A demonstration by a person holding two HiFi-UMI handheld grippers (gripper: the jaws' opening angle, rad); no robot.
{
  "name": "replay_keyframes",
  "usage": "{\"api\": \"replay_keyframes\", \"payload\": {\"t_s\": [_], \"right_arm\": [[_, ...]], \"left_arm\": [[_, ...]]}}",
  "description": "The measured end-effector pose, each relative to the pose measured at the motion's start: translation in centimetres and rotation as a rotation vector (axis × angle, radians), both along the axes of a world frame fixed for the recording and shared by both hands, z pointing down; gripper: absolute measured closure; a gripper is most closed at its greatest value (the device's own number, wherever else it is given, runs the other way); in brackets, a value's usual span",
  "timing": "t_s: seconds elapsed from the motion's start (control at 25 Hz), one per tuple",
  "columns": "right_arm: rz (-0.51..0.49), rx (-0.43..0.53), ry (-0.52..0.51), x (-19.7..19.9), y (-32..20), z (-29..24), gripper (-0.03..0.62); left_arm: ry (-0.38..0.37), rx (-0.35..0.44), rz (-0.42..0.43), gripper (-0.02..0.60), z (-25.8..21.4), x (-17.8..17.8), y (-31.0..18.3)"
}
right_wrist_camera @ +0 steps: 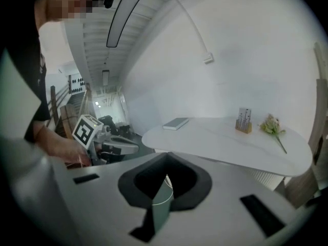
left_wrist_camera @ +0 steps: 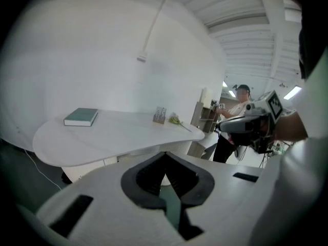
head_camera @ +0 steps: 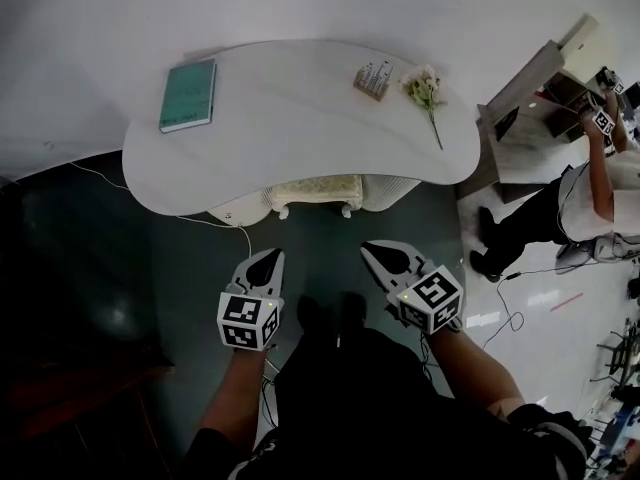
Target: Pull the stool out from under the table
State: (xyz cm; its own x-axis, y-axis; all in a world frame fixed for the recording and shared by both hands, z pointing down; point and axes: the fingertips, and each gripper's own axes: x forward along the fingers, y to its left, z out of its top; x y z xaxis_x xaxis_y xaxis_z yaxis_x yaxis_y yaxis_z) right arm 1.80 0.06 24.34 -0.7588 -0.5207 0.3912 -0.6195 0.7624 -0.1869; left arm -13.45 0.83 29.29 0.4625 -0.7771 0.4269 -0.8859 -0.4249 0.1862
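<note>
A cream cushioned stool (head_camera: 316,192) sits tucked under the near edge of the white curved table (head_camera: 300,118); only its seat front and two short legs show. My left gripper (head_camera: 267,259) hovers over the dark floor a little short of the stool, to its left, jaws shut and empty. My right gripper (head_camera: 381,254) hangs level with it on the right, also shut and empty. In the left gripper view the table (left_wrist_camera: 97,137) lies ahead and the right gripper (left_wrist_camera: 225,125) shows at right. In the right gripper view the table (right_wrist_camera: 230,142) fills the middle and the left gripper (right_wrist_camera: 128,146) shows at left.
On the table lie a teal book (head_camera: 188,95), a small card holder (head_camera: 373,79) and a flower (head_camera: 427,95). A white cable (head_camera: 215,225) runs across the floor by the table base. Another person (head_camera: 560,203) works at a desk to the right.
</note>
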Motion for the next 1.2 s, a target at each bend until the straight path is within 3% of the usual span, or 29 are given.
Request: {"api": "replay_keyframes", "payload": {"t_s": [0.12, 0.44, 0.84, 0.92, 1.2], "right_arm": [[0.023, -0.018, -0.003, -1.3, -0.3, 1.2, 0.591], [0.043, -0.068, -0.006, -0.8, -1.9, 4.2, 0.591], [0.074, -0.086, -0.034, 2.9, -5.4, 11.6, 0.591], [0.103, -0.109, -0.038, 4.2, -5.6, 13.8, 0.591], [0.094, -0.182, -0.035, 5.8, -4.8, 22.6, 0.589]], "left_arm": [[-0.047, 0.008, 0.033, 0.574, 1.9, -0.6, -0.8], [0.003, 0.019, -0.004, 0.574, 3.5, -2.2, -2.9], [0.02, 0.043, -0.049, 0.568, 7.6, 0.2, -7.2], [0.052, 0.023, -0.058, 0.506, 9.6, 1.0, -7.7], [0.03, -0.02, -0.06, 0.449, 17.2, 1.8, -7.9]]}}
